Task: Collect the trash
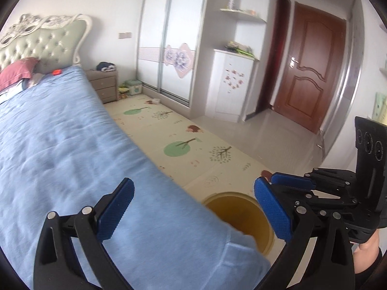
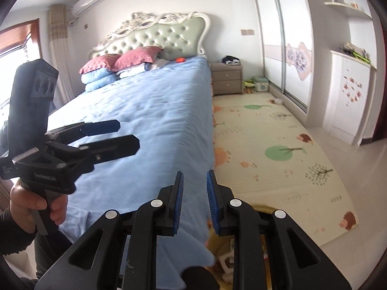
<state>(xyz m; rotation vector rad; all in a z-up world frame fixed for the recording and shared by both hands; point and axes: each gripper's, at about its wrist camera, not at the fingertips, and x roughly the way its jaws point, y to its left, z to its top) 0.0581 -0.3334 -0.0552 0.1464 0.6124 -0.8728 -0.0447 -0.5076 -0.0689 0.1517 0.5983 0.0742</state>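
One small red scrap [image 2: 180,60] is lying on the blue bed [image 2: 154,111] near the pillows [image 2: 121,60], toward twelve o'clock; likely light and crushable, best pinched across its middle. One yellow bin [image 1: 239,215] is standing at six o'clock. The left gripper [image 1: 193,207] is gaping wide and empty; the right gripper [image 2: 194,203] is nearly closed, holding nothing.

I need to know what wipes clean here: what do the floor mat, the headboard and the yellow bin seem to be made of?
Floor mat: probably foam or vinyl, matte, with printed trees and visible panel seams.
Headboard: looks like pale green leather or faux leather, button-tufted with a slight sheen, in a carved white frame.
Yellow bin: likely plastic, smooth and slightly translucent; blur leaves this open.
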